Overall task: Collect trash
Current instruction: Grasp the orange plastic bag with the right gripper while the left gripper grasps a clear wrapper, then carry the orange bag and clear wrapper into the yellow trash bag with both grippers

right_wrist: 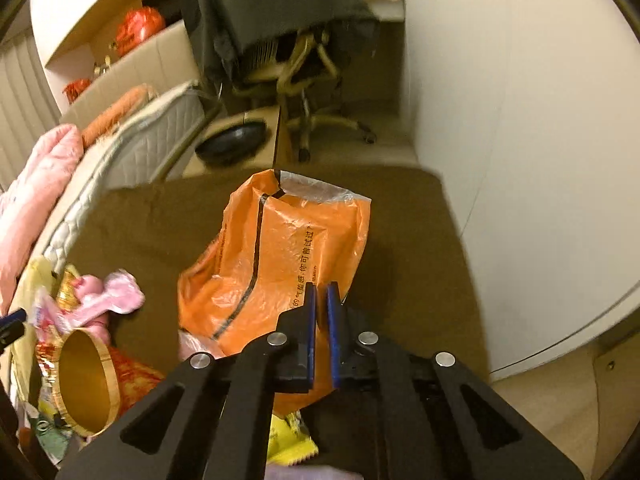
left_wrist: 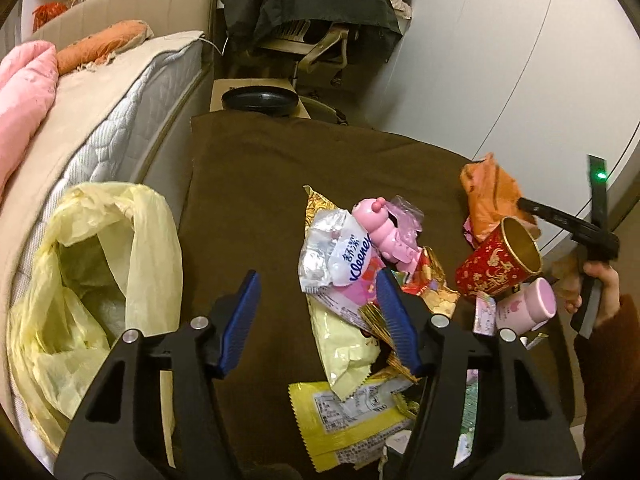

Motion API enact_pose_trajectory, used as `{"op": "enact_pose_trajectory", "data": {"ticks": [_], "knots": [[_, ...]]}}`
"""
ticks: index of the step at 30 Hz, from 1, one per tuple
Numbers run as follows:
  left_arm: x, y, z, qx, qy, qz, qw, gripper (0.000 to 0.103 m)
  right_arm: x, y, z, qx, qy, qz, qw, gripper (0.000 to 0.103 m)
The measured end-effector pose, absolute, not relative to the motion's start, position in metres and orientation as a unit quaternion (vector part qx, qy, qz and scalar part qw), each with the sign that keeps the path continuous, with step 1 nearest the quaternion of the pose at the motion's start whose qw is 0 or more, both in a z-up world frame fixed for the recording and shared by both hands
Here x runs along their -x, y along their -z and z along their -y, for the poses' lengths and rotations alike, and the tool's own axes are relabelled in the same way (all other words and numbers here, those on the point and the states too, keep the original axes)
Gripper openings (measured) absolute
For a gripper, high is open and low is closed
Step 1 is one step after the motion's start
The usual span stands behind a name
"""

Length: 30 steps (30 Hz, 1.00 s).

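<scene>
My left gripper (left_wrist: 316, 292) is open and empty above the brown cloth (left_wrist: 256, 184), just left of the trash pile. The pile holds a Kleenex pack (left_wrist: 340, 252), a pink toy (left_wrist: 386, 230), yellow wrappers (left_wrist: 344, 420), a red paper cup (left_wrist: 496, 258) and a pink cup (left_wrist: 528, 308). An open yellow trash bag (left_wrist: 100, 280) stands at the left. My right gripper (right_wrist: 321, 296) is shut on an orange plastic bag (right_wrist: 280, 248) and holds it up over the cloth; the bag also shows in the left wrist view (left_wrist: 488, 196), right of the pile.
A bed with a quilted mattress (left_wrist: 120, 112) and pink blanket (left_wrist: 24, 96) runs along the left. A black round device (left_wrist: 260, 100) and an office chair (right_wrist: 312, 80) draped with dark clothes stand behind the cloth. A white wall (left_wrist: 500, 60) is at the right.
</scene>
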<state>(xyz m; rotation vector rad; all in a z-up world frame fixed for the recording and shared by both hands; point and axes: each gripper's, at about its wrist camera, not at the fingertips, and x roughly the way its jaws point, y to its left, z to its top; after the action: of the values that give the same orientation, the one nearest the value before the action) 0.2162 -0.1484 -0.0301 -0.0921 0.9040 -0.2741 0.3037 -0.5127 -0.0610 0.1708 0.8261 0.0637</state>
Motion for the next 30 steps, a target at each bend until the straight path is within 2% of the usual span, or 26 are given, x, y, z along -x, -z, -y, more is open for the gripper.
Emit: {"op": "enact_pose_trajectory", "data": {"ticks": [11, 14, 16, 19, 30], "knots": [[-0.242, 0.032, 0.164, 0.044, 0.119, -0.449, 0.884, 0.057, -0.241, -0.002, 0.51, -0.079, 0.004, -0.338, 0.938, 0.006], [-0.253, 0.044, 0.167, 0.047, 0.109, -0.474, 0.872, 0.045, -0.225, -0.015, 0.504, -0.075, 0.012, -0.328, 0.942, 0.006], [-0.252, 0.047, 0.166, 0.062, 0.123, -0.487, 0.862, 0.027, -0.216, -0.021, 0.497, -0.071, 0.012, -0.322, 0.944, 0.006], [-0.235, 0.036, 0.158, 0.079, 0.143, -0.466, 0.869, 0.015, -0.197, -0.037, 0.486, -0.062, 0.009, -0.304, 0.95, 0.006], [-0.171, -0.033, 0.094, 0.072, 0.134, -0.374, 0.915, 0.013, -0.163, -0.075, 0.411, -0.035, -0.031, -0.274, 0.96, 0.006]]}}
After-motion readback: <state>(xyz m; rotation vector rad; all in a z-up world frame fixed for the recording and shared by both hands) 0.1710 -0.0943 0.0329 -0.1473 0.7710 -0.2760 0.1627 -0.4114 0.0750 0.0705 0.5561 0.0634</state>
